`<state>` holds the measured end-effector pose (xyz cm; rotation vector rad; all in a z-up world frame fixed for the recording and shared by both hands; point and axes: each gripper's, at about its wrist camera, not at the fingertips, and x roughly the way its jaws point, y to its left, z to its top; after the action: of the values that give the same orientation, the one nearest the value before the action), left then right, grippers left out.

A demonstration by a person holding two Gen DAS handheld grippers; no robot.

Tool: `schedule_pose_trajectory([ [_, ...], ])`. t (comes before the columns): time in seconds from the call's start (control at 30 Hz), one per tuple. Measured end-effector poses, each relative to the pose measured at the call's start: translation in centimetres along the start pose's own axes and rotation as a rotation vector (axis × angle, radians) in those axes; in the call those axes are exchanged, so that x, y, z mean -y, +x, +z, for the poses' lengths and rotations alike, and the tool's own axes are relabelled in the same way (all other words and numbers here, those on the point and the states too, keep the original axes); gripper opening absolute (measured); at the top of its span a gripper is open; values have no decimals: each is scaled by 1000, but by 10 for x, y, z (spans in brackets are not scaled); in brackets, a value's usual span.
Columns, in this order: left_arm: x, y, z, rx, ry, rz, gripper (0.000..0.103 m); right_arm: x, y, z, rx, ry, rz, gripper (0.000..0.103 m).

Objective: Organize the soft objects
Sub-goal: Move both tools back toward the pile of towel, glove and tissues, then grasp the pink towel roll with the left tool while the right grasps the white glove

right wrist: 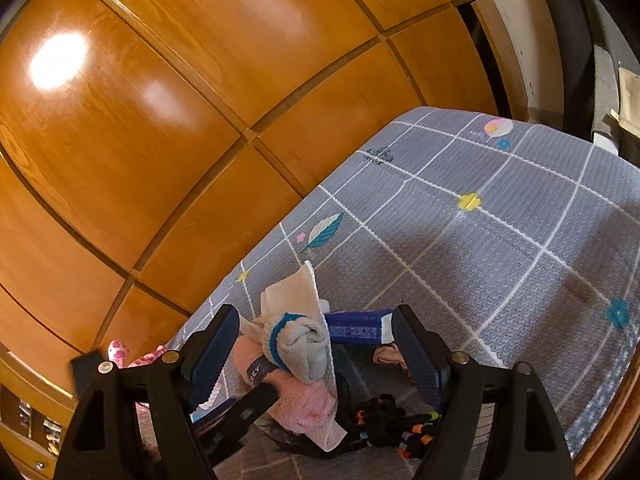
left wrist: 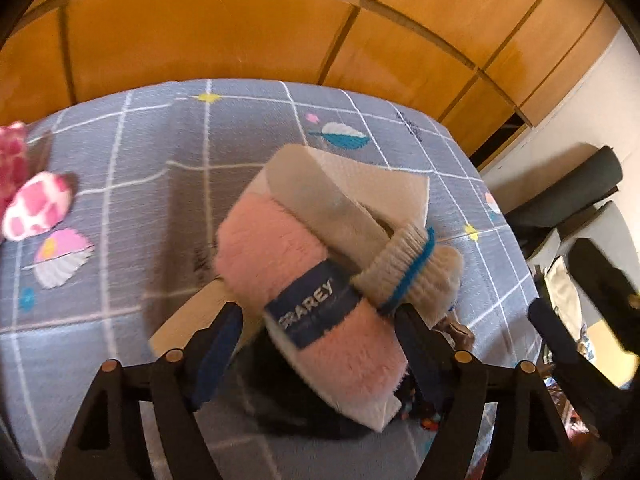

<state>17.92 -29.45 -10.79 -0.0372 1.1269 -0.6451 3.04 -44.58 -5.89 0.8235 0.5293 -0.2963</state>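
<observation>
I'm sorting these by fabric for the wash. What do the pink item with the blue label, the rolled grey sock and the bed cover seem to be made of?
Pink item: plush fleece, probably synthetic; its surface is fuzzy with loose fibres at the edges. Grey sock: knitted yarn, with a ribbed cuff and blue band. Bed cover: thin woven or quilted printed cloth, matte with fine ribbing; exact fibre unclear.
</observation>
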Motion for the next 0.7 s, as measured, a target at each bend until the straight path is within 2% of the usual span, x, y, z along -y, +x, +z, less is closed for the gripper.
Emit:
schedule_pose_trajectory([
  [0.03,1,4,-1,4,7,-27,54,0,1,0,-2,1,1,80],
  [0.13,-7,-3,-8,16,3,-65,44,1,1,0,-4,10,4,80],
  [0.2,-14,-18,-15,38,11,-88,44,2,1,0,-4,15,3,80],
  [0.33,-39,-51,-34,52,-4,-79,44,1,1,0,-1,6,-3,80],
  [0.43,-63,-65,-51,20,-15,-90,45,0,1,-1,-2,-6,-10,80],
  [0.6,-98,-77,-85,-17,-45,-42,39,-4,4,-3,-17,-39,-24,80],
  [0.7,-112,-82,-99,-16,-74,-35,41,-7,5,-5,-24,-67,-42,80],
])
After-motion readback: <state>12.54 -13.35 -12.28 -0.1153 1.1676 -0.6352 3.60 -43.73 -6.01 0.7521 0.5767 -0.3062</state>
